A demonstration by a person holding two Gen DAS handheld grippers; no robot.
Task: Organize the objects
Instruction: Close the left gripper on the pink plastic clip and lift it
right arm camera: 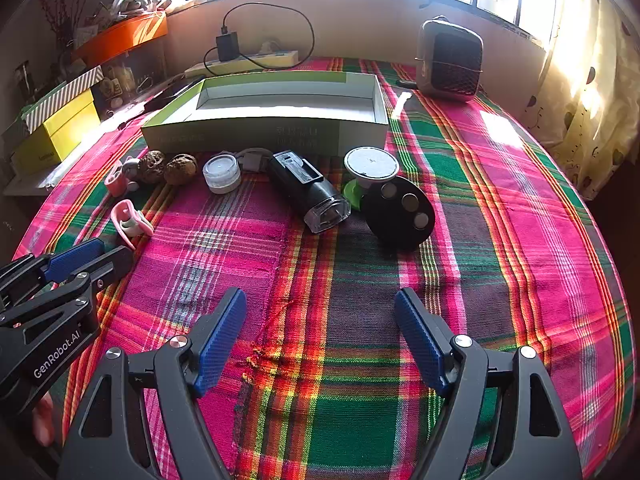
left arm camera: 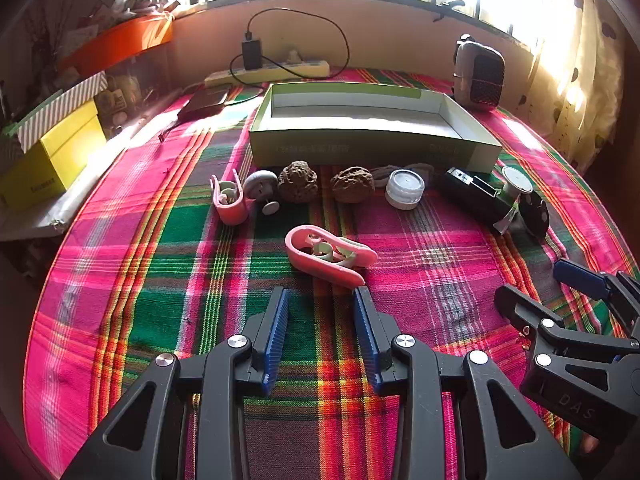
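Observation:
An open green box (left arm camera: 372,148) (right arm camera: 264,132) stands at the back of the plaid cloth. Before it lie a pink clip (left arm camera: 228,200), a grey knob (left arm camera: 260,186), two brown walnuts (left arm camera: 298,182) (left arm camera: 352,184), a white jar (left arm camera: 405,189) (right arm camera: 221,173), a black light (left arm camera: 476,196) (right arm camera: 308,190) and a black disc (right arm camera: 400,212). A second pink clip (left arm camera: 328,256) (right arm camera: 130,222) lies alone, just ahead of my left gripper (left arm camera: 322,300), which is open and empty. My right gripper (right arm camera: 320,308) is open and empty, short of the black light.
A power strip (left arm camera: 268,70) with a black charger lies behind the box. A small heater (left arm camera: 478,76) (right arm camera: 450,60) stands at the back right. Yellow boxes (left arm camera: 48,160) and an orange tray (left arm camera: 120,42) sit on the left, off the cloth. A curtain hangs on the right.

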